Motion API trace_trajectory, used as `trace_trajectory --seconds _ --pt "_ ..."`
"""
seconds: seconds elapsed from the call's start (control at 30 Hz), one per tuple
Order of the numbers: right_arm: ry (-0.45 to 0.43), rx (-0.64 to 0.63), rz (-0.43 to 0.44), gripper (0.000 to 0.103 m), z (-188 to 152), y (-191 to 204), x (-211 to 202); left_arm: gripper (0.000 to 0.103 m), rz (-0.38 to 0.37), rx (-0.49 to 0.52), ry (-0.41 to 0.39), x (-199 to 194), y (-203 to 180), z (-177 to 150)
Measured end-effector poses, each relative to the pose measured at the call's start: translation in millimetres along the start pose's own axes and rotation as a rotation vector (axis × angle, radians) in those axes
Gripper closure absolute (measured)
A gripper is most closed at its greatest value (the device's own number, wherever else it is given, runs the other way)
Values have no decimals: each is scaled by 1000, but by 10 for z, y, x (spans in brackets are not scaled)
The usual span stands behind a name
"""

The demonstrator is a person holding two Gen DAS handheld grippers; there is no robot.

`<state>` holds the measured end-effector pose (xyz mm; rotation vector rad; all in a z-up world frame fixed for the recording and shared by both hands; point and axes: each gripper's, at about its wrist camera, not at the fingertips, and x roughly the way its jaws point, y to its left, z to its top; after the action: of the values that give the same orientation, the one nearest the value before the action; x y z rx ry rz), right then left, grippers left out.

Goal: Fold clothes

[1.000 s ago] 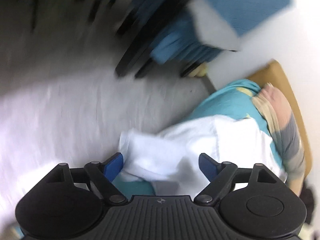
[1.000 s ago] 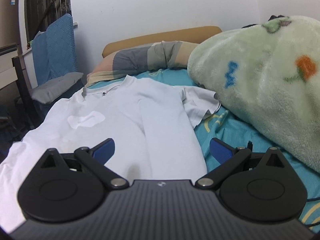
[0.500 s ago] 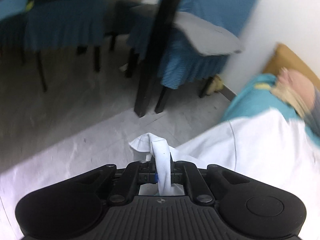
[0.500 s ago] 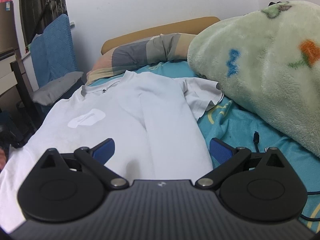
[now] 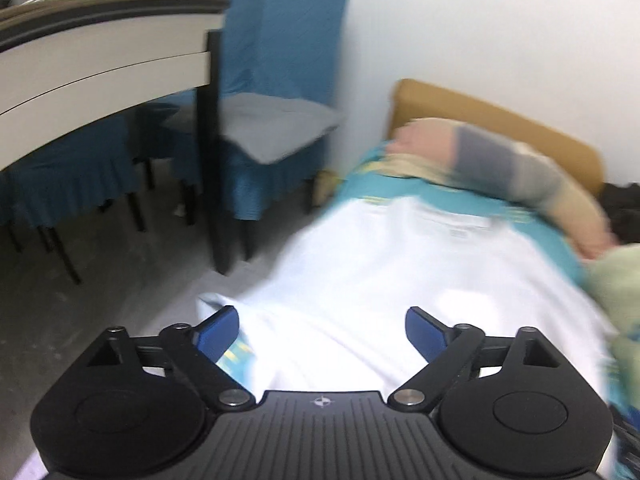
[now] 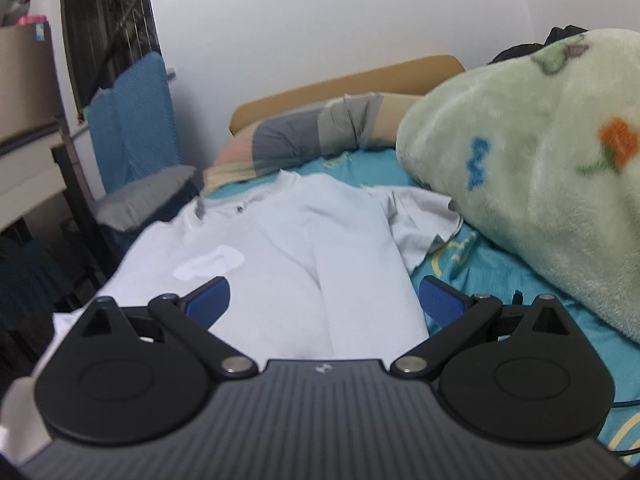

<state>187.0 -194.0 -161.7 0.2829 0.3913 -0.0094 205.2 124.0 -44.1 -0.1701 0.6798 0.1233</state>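
The left gripper (image 5: 322,330) hangs over the near side edge of the bed (image 5: 556,240), its jaws opening wide with nothing pressed between the blue pads; the white shirt (image 5: 380,272) lies spread just ahead of and beneath them, and bare floor (image 5: 132,280) opens to their left. Further left and ahead stand a table (image 5: 100,56) and a blue-covered chair (image 5: 280,92) with a grey cushion, which narrow the room on that side. The right gripper (image 6: 324,304) hovers with jaws spread apart and empty over the lower part of the same shirt (image 6: 288,248). To its right a green fleece blanket (image 6: 532,168) is heaped close by, leaving a strip of teal sheet (image 6: 472,272) between it and the shirt. One shirt, one striped pillow (image 6: 304,140) ahead at the headboard, one blanket, one chair. The shirt lies face up, collar away from the grippers, a pale patch on the chest, one short sleeve crumpled toward the blanket, a lengthwise crease down the middle
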Motion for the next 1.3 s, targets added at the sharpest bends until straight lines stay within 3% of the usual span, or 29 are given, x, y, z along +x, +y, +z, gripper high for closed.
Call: trace_trajectory --seconds 0.13,0.23,0.3,0.43,0.47,0.53,0.63,0.77,0.87,1.03,1.13,1.23,1.3 --pt "-18 49 30 0 103 -88 -188 4 -111 -71 45 -420 -317 -499" --pt "-8 96 32 0 147 -189 -296 6 -152 19 123 -477 -579 -816" --pt "1 143 37 0 172 -269 -339 6 -132 79 103 -507 -658 -924" --pt "13 194 43 1 206 -389 -347 6 -120 102 33 -620 -696 -981" --pt "19 196 42 8 210 -413 -309 5 -124 94 20 -602 -687 -965" --pt "44 199 34 19 229 -488 -151 5 -132 78 -7 -566 -668 -934" --pt "66 219 23 19 270 -663 167 5 -137 43 -24 -456 -620 -887" --pt "71 235 -65 20 326 -999 703 5 -160 -14 -15 -266 -544 -852" --pt "87 257 -100 26 347 -1215 1128 5 -243 -92 -7 -103 -466 -808" --pt "131 195 -107 26 342 -1161 1733 5 -248 -268 87 353 -267 -783" --pt "122 252 -164 30 404 -1167 1900 5 -234 -272 97 458 -284 -751" --pt "99 355 -241 48 411 -1288 1981 5 -226 -244 84 467 -347 -724" --pt "98 354 -260 62 424 -1284 1998 5 -230 -223 65 416 -395 -720"
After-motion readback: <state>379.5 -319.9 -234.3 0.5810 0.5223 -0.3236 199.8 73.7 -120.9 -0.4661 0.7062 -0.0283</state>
